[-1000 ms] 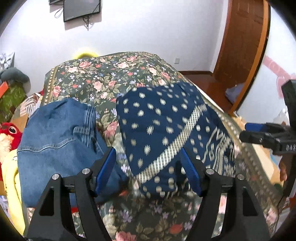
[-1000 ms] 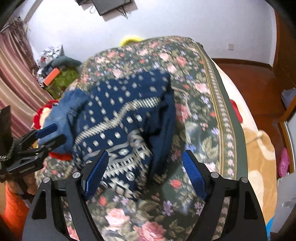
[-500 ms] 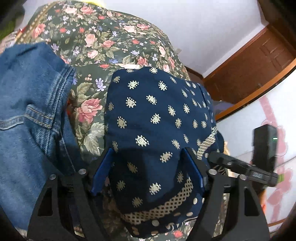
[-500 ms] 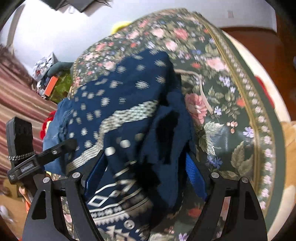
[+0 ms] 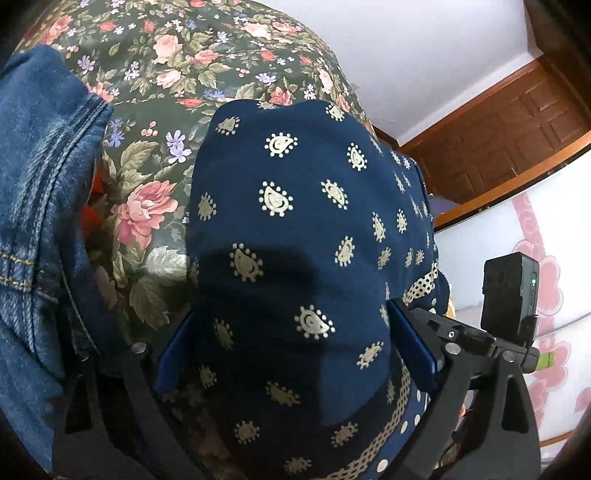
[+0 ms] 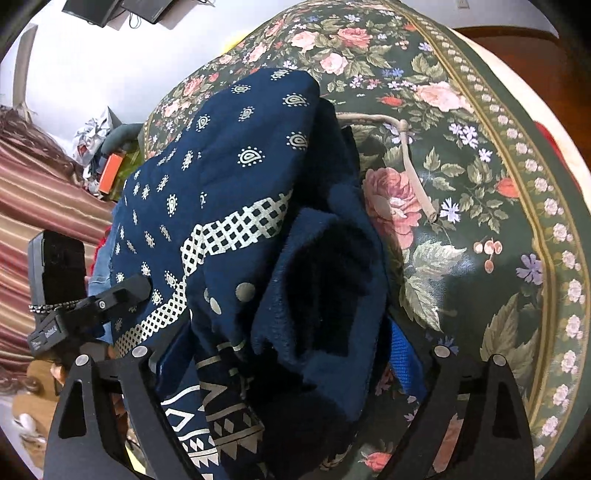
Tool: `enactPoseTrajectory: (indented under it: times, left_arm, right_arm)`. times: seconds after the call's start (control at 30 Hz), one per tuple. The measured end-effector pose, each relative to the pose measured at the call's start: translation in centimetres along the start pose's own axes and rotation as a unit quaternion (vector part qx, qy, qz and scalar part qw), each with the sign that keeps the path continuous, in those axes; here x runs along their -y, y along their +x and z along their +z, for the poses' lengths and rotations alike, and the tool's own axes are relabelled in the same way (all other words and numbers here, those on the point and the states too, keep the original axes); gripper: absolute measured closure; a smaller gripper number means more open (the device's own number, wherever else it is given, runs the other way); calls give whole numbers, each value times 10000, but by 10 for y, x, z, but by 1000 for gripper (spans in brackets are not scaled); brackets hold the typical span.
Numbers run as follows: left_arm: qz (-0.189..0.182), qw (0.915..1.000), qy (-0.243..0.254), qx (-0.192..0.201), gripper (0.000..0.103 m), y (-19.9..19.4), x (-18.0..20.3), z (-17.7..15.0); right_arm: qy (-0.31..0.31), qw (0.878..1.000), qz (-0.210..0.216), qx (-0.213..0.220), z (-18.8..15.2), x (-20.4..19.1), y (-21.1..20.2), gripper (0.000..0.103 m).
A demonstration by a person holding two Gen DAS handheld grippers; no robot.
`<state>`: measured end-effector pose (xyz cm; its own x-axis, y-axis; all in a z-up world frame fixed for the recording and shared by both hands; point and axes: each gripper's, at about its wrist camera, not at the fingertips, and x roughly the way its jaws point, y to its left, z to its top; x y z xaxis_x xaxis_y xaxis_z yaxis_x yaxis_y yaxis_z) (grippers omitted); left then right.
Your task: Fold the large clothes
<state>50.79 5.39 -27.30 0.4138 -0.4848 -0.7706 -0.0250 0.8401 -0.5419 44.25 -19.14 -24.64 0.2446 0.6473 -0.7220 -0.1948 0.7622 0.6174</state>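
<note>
Both claws have closed in since 1.0 s ago: left claw [image 5: 295,354] and right claw [image 6: 288,354] now straddle, jaws spread and not clamped, the navy paisley garment [image 5: 306,221] lying dead ahead on the floral bedspread [image 5: 155,92].

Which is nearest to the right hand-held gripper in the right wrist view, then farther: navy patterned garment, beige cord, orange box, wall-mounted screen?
1. Navy patterned garment, between the right hand-held gripper's fingers.
2. Beige cord, right, on the floral bedspread.
3. Orange box, left, beyond the bed.
4. Wall-mounted screen, top left.
</note>
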Motion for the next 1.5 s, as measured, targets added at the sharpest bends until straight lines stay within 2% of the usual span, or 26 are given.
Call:
enactPoseTrajectory:
  times: [0.17,0.23,0.3,0.47,0.63,0.77,0.87,0.93,1.0,1.1,1.17,1.37,1.5]
  left_arm:
    - [-31,10000,59,-63,5,1,1,-2]
    - [-84,9998,61,-155,5,0,2,-5]
    - [-128,9996,82,-257,5,0,4,-11]
    - [-146,9991,264,-281,5,-1,8,-23]
    - [-269,9987,147,-402,5,8,5,-19]
    - [-420,9982,10,-427,6,16,5,-15]
    - [-442,9981,-146,-407,14,16,1,-12]
    - [-438,9981,-169,-387,20,13,3,-12]
    - [-381,9986,-96,-367,26,7,7,-13]
    - [-290,9992,111,-268,36,-9,25,-12]
    - [-278,9991,279,-172,41,-21,37,-11]
    - [-276,9953,776,517,42,-96,74,-4]
    - [-323,9915,849,927,42,-152,79,3]
  right_arm:
    - [19,9997,-107,209,-13,-2,-15,13]
    - [-20,9995,-286,123,-19,-3,-15,13]
    - [71,9993,-372,17,-25,1,-15,6]
    - [290,9996,-30,-39,-23,11,-7,6]
    - [394,9990,220,20,-7,7,6,4]
    - [475,9977,484,25,2,2,15,7]
    - [420,9979,494,8,2,-5,14,17]
    - [373,9980,513,16,-1,-10,10,27]
    - [267,9983,522,34,-4,-15,1,47]
    - [79,9988,477,78,-5,-31,-15,60]
    - [6,9991,397,150,-3,-42,-23,62]
    - [-239,9961,592,606,2,-91,-62,62]
    - [-675,9917,635,887,7,-135,-87,62]
